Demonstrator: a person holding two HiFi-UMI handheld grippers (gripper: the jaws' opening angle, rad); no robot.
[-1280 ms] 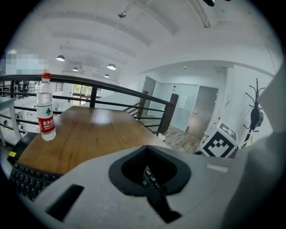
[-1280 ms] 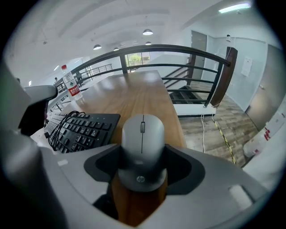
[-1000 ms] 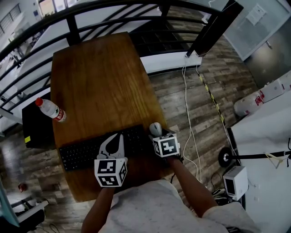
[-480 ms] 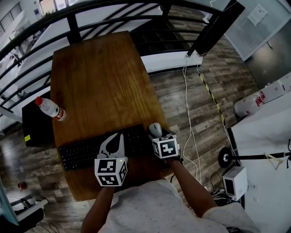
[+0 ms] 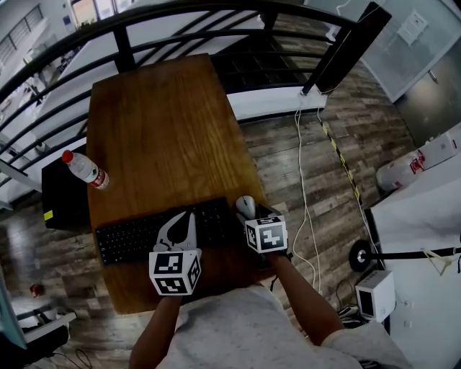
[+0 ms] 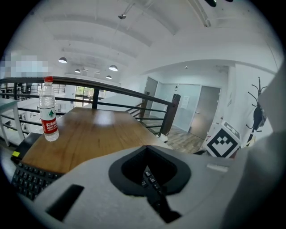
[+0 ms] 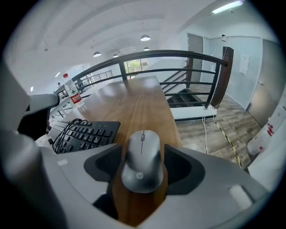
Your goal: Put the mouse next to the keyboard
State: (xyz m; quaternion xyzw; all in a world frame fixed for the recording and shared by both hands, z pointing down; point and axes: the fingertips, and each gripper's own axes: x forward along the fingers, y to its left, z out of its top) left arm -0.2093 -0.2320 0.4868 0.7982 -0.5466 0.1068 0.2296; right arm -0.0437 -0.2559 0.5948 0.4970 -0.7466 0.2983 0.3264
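A grey mouse [image 7: 142, 162] rests on the wooden table [image 5: 158, 130], just right of the black keyboard [image 5: 137, 236]. My right gripper [image 7: 142, 179] is shut on the mouse, with a jaw against each of its sides. In the head view the mouse [image 5: 246, 206] pokes out ahead of the right gripper's marker cube [image 5: 266, 234]. My left gripper [image 5: 181, 229] hovers over the keyboard's middle. Its jaws are shut on nothing, and keys [image 6: 149, 179] show through the gap in them.
A plastic water bottle [image 5: 86, 170] with a red cap stands at the table's left edge. A black railing [image 5: 216, 14] runs behind the table. The table's right edge [image 5: 248, 173] drops off close beside the mouse. White cables [image 5: 302, 180] lie on the floor.
Only the head camera has shifted a little. Both grippers, the mouse and the keyboard keep their places.
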